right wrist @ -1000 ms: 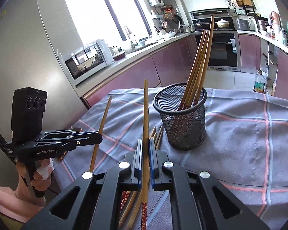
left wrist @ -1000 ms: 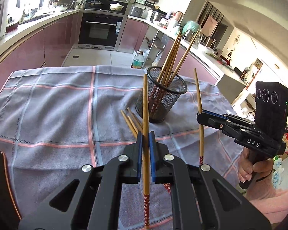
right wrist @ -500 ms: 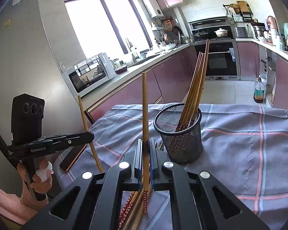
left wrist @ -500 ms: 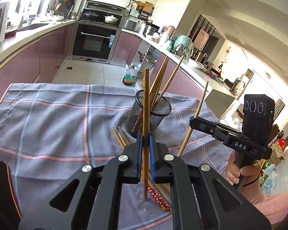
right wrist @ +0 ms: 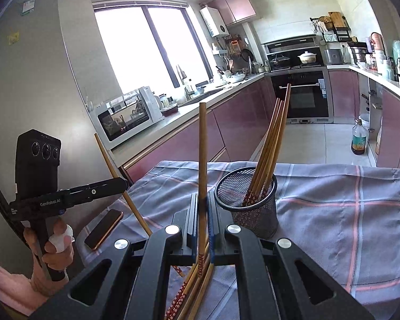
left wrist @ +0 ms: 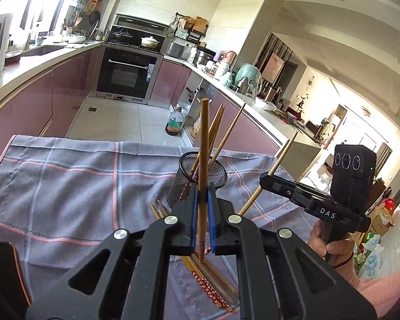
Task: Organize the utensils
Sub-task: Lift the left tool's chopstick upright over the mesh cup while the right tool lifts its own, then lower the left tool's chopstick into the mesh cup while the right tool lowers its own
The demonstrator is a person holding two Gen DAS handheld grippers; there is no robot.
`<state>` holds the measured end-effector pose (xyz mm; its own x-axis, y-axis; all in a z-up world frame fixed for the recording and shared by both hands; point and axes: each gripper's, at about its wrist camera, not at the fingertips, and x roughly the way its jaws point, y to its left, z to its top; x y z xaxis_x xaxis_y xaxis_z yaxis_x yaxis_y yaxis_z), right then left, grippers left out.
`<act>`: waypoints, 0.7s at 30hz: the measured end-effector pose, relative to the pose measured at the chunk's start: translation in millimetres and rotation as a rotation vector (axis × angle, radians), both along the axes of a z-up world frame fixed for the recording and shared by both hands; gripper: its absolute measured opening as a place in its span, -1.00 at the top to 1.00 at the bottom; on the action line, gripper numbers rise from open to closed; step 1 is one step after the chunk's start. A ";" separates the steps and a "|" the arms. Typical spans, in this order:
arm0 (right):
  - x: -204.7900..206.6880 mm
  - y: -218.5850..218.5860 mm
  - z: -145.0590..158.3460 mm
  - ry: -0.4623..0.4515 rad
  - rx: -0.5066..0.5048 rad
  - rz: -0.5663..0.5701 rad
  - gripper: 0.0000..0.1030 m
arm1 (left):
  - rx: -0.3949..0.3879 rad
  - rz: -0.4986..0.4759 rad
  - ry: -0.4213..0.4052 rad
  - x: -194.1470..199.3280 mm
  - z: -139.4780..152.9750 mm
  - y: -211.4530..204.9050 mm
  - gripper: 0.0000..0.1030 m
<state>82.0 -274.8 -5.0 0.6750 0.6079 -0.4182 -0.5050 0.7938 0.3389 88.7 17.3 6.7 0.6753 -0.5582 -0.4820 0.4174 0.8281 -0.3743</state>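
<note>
- Left wrist view: the left gripper [left wrist: 202,214] is clamped tight on one upright chopstick [left wrist: 204,144]; the mesh cup [left wrist: 200,180] stands just beyond on the cloth-covered surface [left wrist: 66,186].
- Right wrist view: the right gripper [right wrist: 202,222] pinches another chopstick [right wrist: 202,160]; loose chopsticks [right wrist: 192,290] lie below it.

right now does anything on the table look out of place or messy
Yes: several loose chopsticks lie scattered on the cloth beside the mesh holder, not standing inside it with the others.
</note>
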 end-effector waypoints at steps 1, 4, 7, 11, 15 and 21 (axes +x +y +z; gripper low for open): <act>0.1 0.5 0.8 -0.003 0.000 -0.001 0.90 | -0.001 -0.001 -0.003 0.6 1.8 -0.5 0.86; -0.6 0.0 4.7 -0.013 -0.001 -0.008 0.90 | -0.003 -0.004 -0.010 2.5 6.0 -2.9 0.86; -1.0 -1.8 7.6 -0.020 0.001 -0.015 0.90 | -0.003 -0.008 -0.018 4.2 10.0 -5.7 0.86; 0.0 -4.8 10.8 -0.028 0.002 -0.022 0.90 | -0.004 -0.011 -0.028 8.7 14.2 -9.4 0.86; 0.4 -7.1 14.3 -0.037 0.003 -0.029 0.90 | -0.002 -0.013 -0.037 14.0 16.8 -12.1 0.86; 2.0 -7.9 23.3 -0.059 0.004 -0.036 0.90 | -0.001 -0.014 -0.063 19.8 27.2 -16.3 0.86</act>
